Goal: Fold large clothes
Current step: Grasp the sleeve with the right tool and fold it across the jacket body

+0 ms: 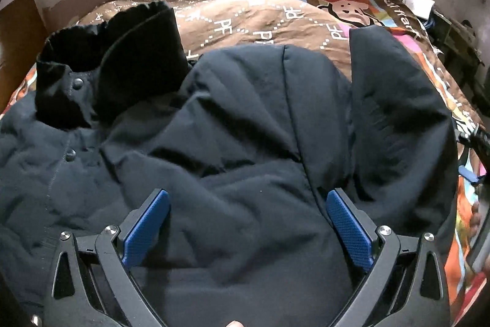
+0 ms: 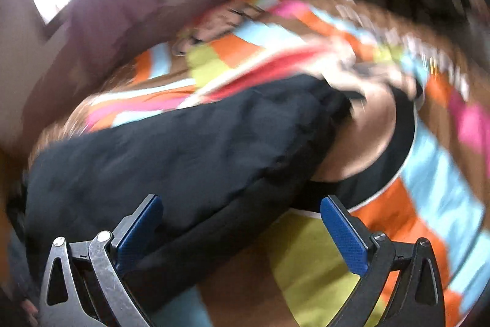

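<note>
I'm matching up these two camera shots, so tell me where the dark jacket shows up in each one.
Left wrist view: the dark jacket fills the centre and lower frame, spread on the bed, collar at upper left.
Right wrist view: a blurred part of the jacket crosses the middle, from lower left to centre right.
Shared landmark: the colourful patterned bedspread under it.

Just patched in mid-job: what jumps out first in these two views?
A big dark coat fills the left wrist view, spread over a bright cartoon-print bedspread, its black collar standing up at the upper left. The left hand-held gripper hangs open over the coat's middle. The right wrist view is badly blurred; the right hand-held gripper is open, with a dark sleeve lying across the bedspread ahead of it.
</note>
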`<action>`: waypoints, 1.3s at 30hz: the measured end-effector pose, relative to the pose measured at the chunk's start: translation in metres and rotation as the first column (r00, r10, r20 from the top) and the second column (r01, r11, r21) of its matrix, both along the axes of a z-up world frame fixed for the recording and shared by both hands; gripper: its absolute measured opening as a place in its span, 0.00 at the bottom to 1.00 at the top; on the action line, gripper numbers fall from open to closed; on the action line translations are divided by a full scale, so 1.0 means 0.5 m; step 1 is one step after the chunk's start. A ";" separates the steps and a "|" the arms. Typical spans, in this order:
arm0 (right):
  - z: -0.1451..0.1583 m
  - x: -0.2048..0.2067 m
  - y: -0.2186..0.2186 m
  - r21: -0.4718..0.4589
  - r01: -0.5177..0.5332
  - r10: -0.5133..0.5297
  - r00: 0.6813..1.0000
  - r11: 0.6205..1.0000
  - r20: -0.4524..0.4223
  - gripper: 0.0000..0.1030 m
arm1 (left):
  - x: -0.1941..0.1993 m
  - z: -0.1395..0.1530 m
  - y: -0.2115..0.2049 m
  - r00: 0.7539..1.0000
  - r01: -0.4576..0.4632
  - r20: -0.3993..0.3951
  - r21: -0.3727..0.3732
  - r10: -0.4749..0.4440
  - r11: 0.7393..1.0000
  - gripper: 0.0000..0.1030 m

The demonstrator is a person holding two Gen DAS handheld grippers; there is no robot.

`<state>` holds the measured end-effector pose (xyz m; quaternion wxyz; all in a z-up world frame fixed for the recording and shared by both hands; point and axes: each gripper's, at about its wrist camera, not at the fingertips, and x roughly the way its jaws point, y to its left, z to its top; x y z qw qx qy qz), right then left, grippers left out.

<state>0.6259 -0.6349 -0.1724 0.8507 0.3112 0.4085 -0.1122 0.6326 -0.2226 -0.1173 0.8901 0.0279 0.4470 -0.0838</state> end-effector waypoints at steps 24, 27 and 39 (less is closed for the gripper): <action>0.399 -0.108 0.079 -0.118 -0.032 0.072 0.932 0.993 0.355 0.07 | -0.092 0.161 0.149 0.999 0.034 0.046 -0.102 -0.030 0.994 0.99; 0.526 -0.117 0.192 -0.270 -0.103 0.208 0.894 0.957 0.397 0.07 | -0.124 0.248 0.220 0.999 -0.005 0.049 -0.123 0.011 0.992 0.99; 0.645 -0.209 0.712 -0.504 -0.511 0.675 0.706 0.696 0.216 0.07 | -0.312 0.498 0.571 0.993 -0.114 -0.027 -0.370 0.112 0.922 0.99</action>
